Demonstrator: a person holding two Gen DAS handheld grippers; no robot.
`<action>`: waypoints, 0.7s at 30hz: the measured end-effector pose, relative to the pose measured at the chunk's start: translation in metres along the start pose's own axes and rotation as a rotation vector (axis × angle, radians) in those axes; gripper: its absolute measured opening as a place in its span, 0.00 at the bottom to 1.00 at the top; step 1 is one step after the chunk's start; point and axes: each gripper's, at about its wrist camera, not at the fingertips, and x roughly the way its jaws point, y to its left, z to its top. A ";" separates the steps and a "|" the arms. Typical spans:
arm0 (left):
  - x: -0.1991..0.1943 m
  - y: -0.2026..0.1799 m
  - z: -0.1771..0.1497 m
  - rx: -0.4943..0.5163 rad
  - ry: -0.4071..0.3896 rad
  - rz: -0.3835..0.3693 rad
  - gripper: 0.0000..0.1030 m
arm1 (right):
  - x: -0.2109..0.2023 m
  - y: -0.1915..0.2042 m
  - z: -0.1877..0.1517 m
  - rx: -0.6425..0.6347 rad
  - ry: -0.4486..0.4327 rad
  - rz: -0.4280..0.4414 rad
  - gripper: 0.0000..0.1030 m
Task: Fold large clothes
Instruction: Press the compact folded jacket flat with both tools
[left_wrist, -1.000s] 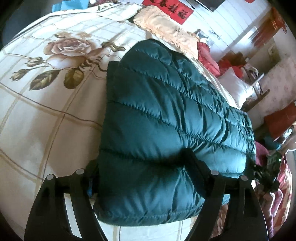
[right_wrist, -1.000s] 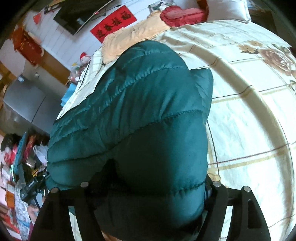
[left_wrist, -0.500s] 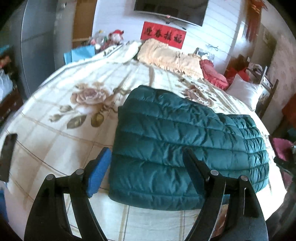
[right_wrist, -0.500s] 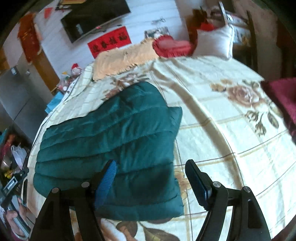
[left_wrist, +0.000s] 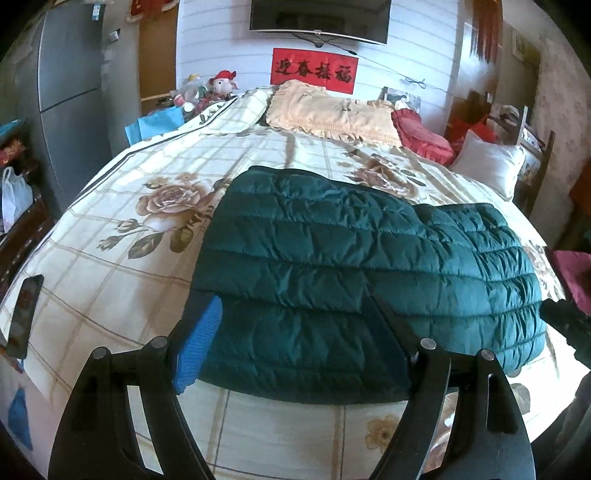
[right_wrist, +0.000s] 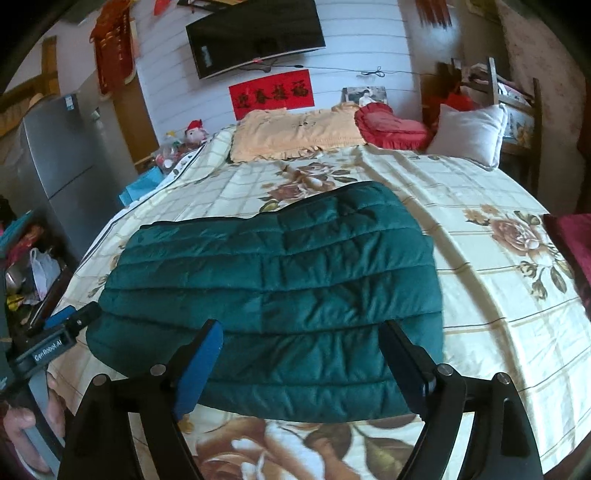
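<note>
Jaws, left: the left gripper (left_wrist: 291, 325) stands wide open above the bed, nothing clamped; its blue-padded fingers (left_wrist: 199, 343) frame the near edge of the jacket without pressing on it.
Jaws, right: the right gripper (right_wrist: 299, 358) is wide and opening further, empty; the jacket's near edge shows between its fingers (right_wrist: 197, 369), pads clear of the fabric.
Jacket: the dark green quilted jacket (left_wrist: 354, 273) lies folded into a flat, roughly rectangular bundle on the bed, near the edge closest to both cameras.
Bed: the bed (left_wrist: 122, 266) has a cream checked cover with a rose print.
Head of bed: a yellow fringed pillow (left_wrist: 332, 114), a red cushion (left_wrist: 421, 136) and a white pillow (left_wrist: 487, 162) lie at the far end.
Phone: a dark phone (left_wrist: 26, 314) lies on the cover at the left edge.
Wall: a television (left_wrist: 319, 16) hangs above a red banner (left_wrist: 314, 70).
Person: a hand (right_wrist: 26, 424) grips the left gripper's handle, seen low in the right wrist view.
</note>
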 end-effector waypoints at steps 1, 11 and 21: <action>0.000 -0.001 -0.001 0.004 0.002 -0.001 0.78 | 0.000 0.003 -0.001 -0.004 0.000 -0.006 0.82; -0.003 -0.015 -0.011 0.071 -0.014 0.042 0.78 | 0.004 0.028 -0.011 -0.066 -0.010 -0.042 0.87; -0.011 -0.014 -0.013 0.077 -0.054 0.044 0.78 | 0.003 0.038 -0.013 -0.075 -0.013 -0.052 0.89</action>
